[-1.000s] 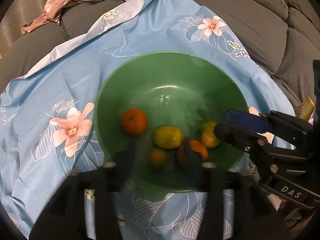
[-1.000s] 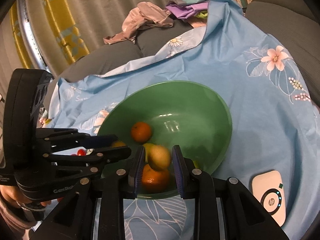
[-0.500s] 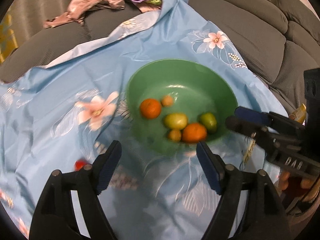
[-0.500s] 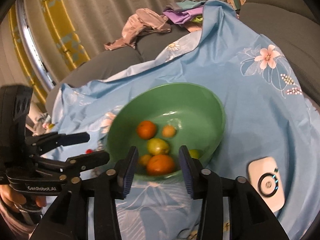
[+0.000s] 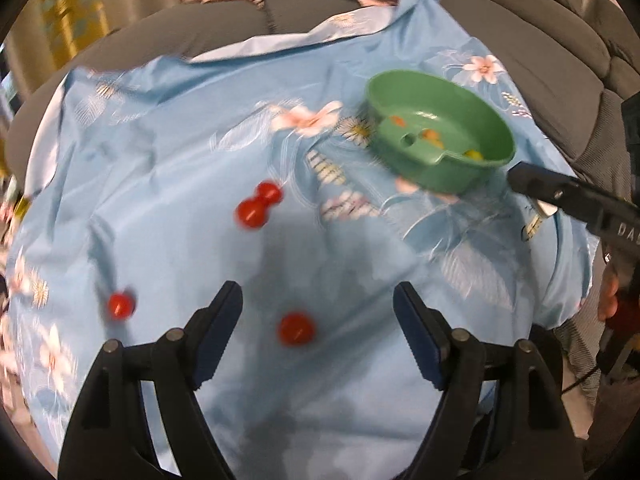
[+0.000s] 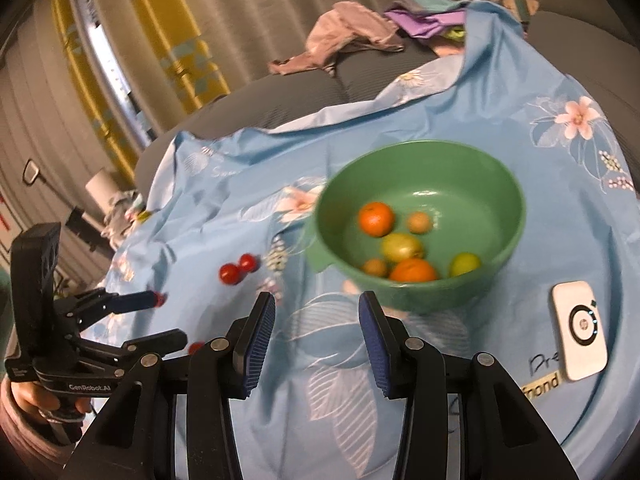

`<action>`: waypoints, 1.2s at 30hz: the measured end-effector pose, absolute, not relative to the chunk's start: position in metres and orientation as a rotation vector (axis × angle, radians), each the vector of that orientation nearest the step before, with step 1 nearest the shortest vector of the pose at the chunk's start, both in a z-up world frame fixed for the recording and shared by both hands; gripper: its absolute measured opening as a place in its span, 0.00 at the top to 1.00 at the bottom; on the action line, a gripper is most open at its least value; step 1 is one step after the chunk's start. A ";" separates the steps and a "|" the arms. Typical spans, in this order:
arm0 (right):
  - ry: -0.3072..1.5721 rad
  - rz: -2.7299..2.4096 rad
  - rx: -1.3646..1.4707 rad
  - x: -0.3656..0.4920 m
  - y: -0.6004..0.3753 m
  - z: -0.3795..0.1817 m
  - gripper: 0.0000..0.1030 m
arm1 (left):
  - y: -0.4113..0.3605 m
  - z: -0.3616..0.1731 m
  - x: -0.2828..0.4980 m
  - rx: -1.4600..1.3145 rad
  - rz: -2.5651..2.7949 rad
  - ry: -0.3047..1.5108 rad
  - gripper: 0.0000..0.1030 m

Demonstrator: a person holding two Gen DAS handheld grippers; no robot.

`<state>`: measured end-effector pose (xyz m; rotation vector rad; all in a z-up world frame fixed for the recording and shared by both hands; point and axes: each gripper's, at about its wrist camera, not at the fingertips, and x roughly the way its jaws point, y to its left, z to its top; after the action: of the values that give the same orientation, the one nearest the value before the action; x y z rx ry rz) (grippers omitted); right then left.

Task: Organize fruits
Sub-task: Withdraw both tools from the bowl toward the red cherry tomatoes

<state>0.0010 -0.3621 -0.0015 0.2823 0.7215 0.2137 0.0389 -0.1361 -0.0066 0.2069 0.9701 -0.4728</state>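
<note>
A green bowl (image 6: 516, 208) on the blue flowered cloth holds two oranges (image 6: 376, 219), a yellow-green fruit (image 6: 401, 247), a lime (image 6: 464, 264) and two small fruits. My right gripper (image 6: 316, 308) hovers open and empty in front of the bowl. Left of the bowl lie small red tomatoes: a touching pair (image 5: 258, 204), one far left (image 5: 120, 306), and one (image 5: 297, 329) on the cloth just below my left gripper (image 5: 316, 304). That gripper is open wide, with nothing held. The bowl (image 5: 436, 172) sits at the upper right in the left wrist view.
A white device (image 6: 580, 336) lies on the cloth right of the bowl. A pile of clothes (image 6: 352, 36) rests on the grey sofa behind. Curtains hang at the back left. The left gripper (image 6: 168, 318) shows in the right wrist view, held by a hand.
The right gripper let the yellow-green fruit go into the bowl and drew back. The left gripper widened and swung left, away from the bowl, over the red tomatoes.
</note>
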 end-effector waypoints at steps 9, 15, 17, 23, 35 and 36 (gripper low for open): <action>0.740 0.272 0.217 -0.005 -0.325 0.006 0.57 | -0.085 -0.016 0.018 0.111 -0.397 1.010 0.24; 0.756 0.306 0.170 -0.008 -0.303 0.009 0.57 | -0.065 -0.019 0.010 0.070 -0.379 1.014 0.24; 0.761 0.316 0.157 -0.008 -0.297 0.009 0.57 | -0.061 -0.020 0.010 0.061 -0.377 1.015 0.24; 0.770 0.349 0.143 -0.005 -0.281 0.007 0.57 | -0.051 -0.026 0.009 0.045 -0.365 1.027 0.24; 0.836 0.366 0.144 0.015 -0.266 -0.011 0.57 | -0.042 -0.043 0.014 -0.045 -0.431 1.036 0.24; 0.837 0.365 0.146 0.017 -0.266 -0.012 0.57 | -0.045 -0.045 0.016 -0.058 -0.451 1.039 0.25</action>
<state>0.0165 -0.2662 -0.0119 0.1456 0.8365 0.3652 0.0162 -0.0447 -0.0445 -0.0583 1.0386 -0.4506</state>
